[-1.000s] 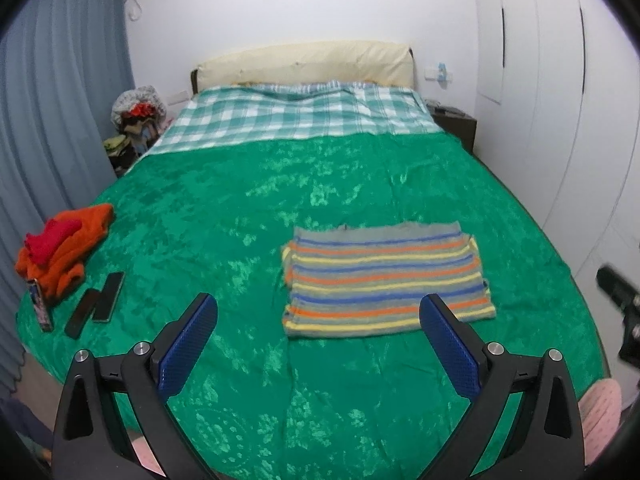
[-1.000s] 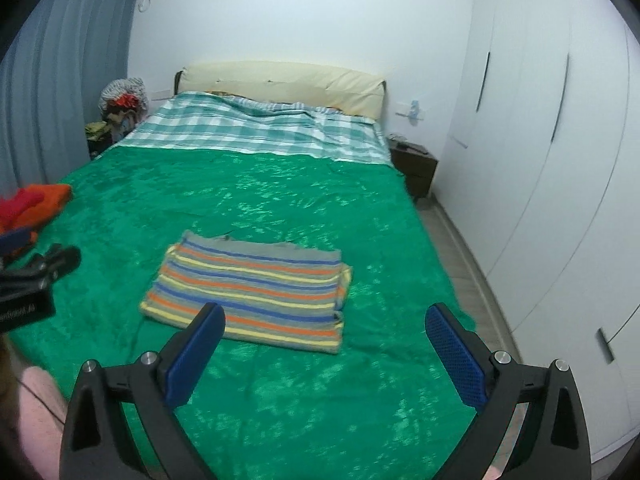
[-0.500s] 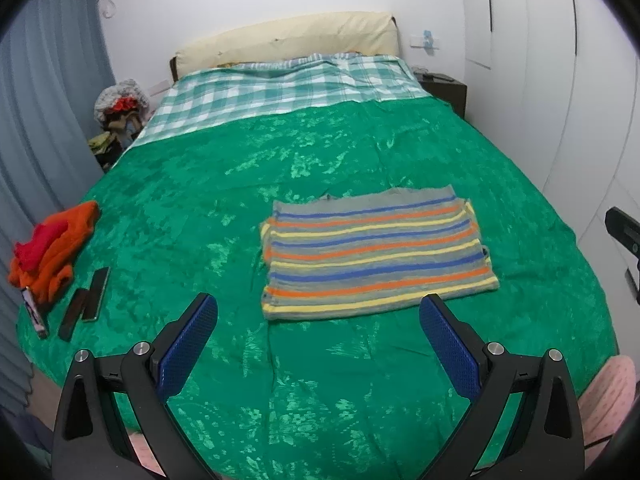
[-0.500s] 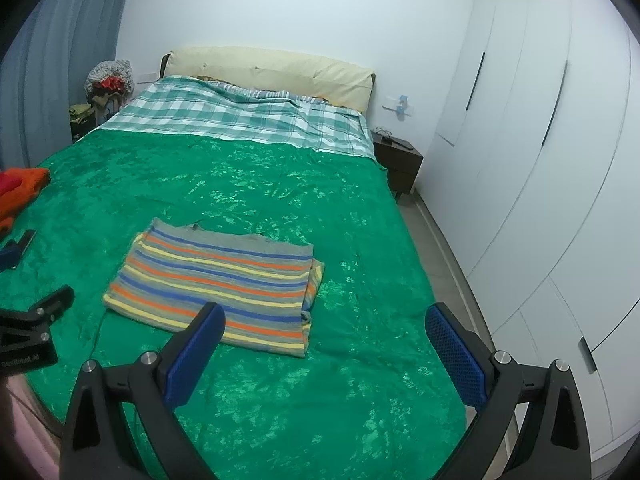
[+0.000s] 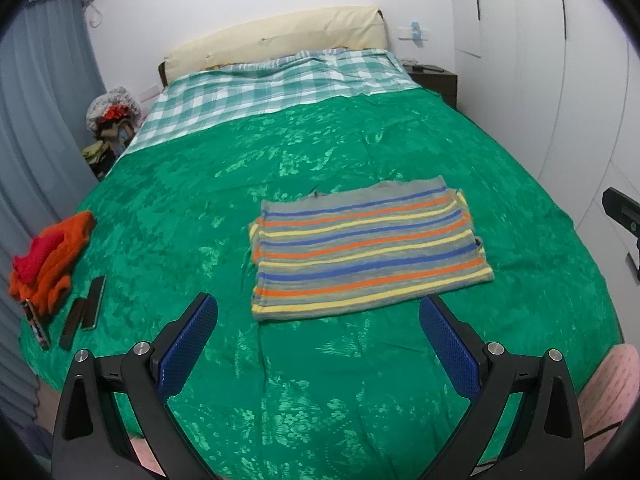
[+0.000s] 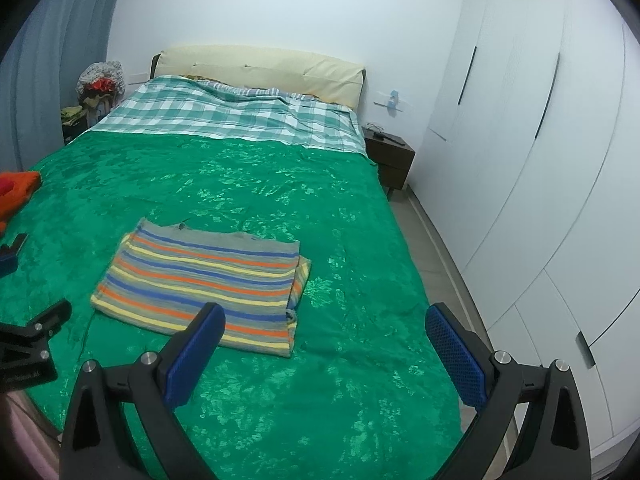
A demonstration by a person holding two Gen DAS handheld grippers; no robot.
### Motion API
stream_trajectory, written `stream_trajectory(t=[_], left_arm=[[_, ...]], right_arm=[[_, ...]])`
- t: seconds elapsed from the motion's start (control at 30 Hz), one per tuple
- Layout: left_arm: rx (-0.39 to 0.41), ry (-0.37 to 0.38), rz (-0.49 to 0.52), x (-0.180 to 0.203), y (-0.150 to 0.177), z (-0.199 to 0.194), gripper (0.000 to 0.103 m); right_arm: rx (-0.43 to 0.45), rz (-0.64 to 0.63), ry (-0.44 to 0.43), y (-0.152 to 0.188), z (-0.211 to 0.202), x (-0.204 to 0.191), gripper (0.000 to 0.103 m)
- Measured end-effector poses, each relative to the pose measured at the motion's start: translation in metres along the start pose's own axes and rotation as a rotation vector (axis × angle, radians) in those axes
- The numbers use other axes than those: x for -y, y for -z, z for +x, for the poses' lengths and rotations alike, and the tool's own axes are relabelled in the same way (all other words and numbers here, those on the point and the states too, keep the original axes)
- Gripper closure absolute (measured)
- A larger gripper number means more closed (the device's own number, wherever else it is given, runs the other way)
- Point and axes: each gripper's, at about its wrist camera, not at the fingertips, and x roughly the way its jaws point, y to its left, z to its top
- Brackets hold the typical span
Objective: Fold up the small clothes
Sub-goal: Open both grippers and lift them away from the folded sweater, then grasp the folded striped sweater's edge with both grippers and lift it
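Observation:
A striped garment [image 5: 366, 248] in grey, blue, orange and yellow lies folded into a flat rectangle on the green bedspread [image 5: 280, 380]; it also shows in the right wrist view [image 6: 208, 284]. My left gripper [image 5: 318, 348] is open and empty, hovering just in front of the garment's near edge. My right gripper [image 6: 324, 354] is open and empty, above the bed by the garment's near right corner. An orange and red pile of clothes [image 5: 48, 258] lies at the bed's left edge.
Dark flat objects [image 5: 84, 312] lie beside the orange pile. A plaid sheet [image 5: 272, 88] and cream headboard [image 5: 276, 36] are at the far end. A nightstand [image 6: 390, 158] and white wardrobe doors [image 6: 540, 160] stand to the right. A grey curtain [image 5: 36, 120] hangs at left.
Both grippers have moved closer to the bed and the folded garment, which now looks larger and nearer. The garment itself has not moved. Both grippers stay open.

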Motion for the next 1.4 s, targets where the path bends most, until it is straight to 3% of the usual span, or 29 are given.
stream_trajectory(t=[0.1, 0.27, 0.47, 0.6, 0.67, 0.7, 0.77, 0.8, 0.83, 0.9, 0.97, 1.1, 1.17, 1.2, 1.23, 1.3, 1.4], left_arm=[[-0.002, 0.013, 0.018, 0.006, 0.003, 0.005, 0.002], [-0.068, 0.109, 0.136, 0.042, 0.018, 0.043, 0.002], [-0.079, 0.239, 0.399, 0.145, 0.025, 0.107, 0.002], [-0.032, 0.244, 0.498, 0.204, 0.016, 0.157, 0.002], [-0.052, 0.218, 0.543, 0.231, 0.015, 0.19, 0.004], [-0.067, 0.207, 0.551, 0.238, 0.017, 0.202, 0.01], [-0.111, 0.27, 0.521, 0.243, 0.019, 0.222, 0.057], [-0.095, 0.325, 0.46, 0.239, 0.018, 0.226, 0.07], [-0.072, 0.306, 0.448, 0.238, 0.017, 0.226, 0.094], [-0.051, 0.304, 0.433, 0.236, 0.018, 0.225, 0.095], [-0.042, 0.361, 0.377, 0.226, 0.018, 0.222, 0.095], [-0.052, 0.415, 0.327, 0.216, 0.015, 0.222, 0.095], [-0.059, 0.435, 0.303, 0.214, 0.014, 0.222, 0.096], [-0.056, 0.448, 0.282, 0.21, 0.011, 0.22, 0.096], [-0.049, 0.463, 0.253, 0.203, 0.009, 0.216, 0.096], [-0.028, 0.49, 0.169, 0.182, 0.002, 0.204, 0.096], [0.012, 0.51, 0.034, 0.134, -0.008, 0.18, 0.096]], right_arm=[[0.004, 0.0, -0.008, 0.0, 0.001, 0.002, 0.004], [-0.026, 0.087, -0.142, 0.013, 0.027, 0.043, 0.004], [-0.133, 0.16, -0.219, 0.034, 0.088, 0.096, 0.004], [-0.177, 0.203, -0.373, 0.033, 0.132, 0.118, 0.004], [-0.199, 0.237, -0.47, 0.026, 0.159, 0.124, 0.004], [-0.219, 0.255, -0.535, 0.021, 0.178, 0.126, 0.004], [-0.269, 0.274, -0.656, 0.011, 0.219, 0.125, 0.004], [-0.289, 0.27, -0.693, 0.007, 0.236, 0.122, 0.004], [-0.307, 0.264, -0.724, 0.004, 0.253, 0.119, 0.004], [-0.378, 0.268, -0.807, -0.003, 0.303, 0.109, 0.005], [-0.46, 0.316, -0.864, -0.004, 0.357, 0.096, 0.007], [-0.596, 0.359, -0.893, -0.001, 0.438, 0.061, 0.02], [-0.634, 0.392, -0.904, 0.0, 0.471, 0.041, 0.047], [-0.634, 0.38, -0.903, -0.002, 0.478, 0.033, 0.084], [-0.635, 0.356, -0.87, -0.006, 0.483, 0.025, 0.096], [-0.615, 0.329, -0.828, -0.017, 0.481, 0.015, 0.096], [-0.533, 0.275, -0.842, -0.049, 0.449, 0.0, 0.096]])
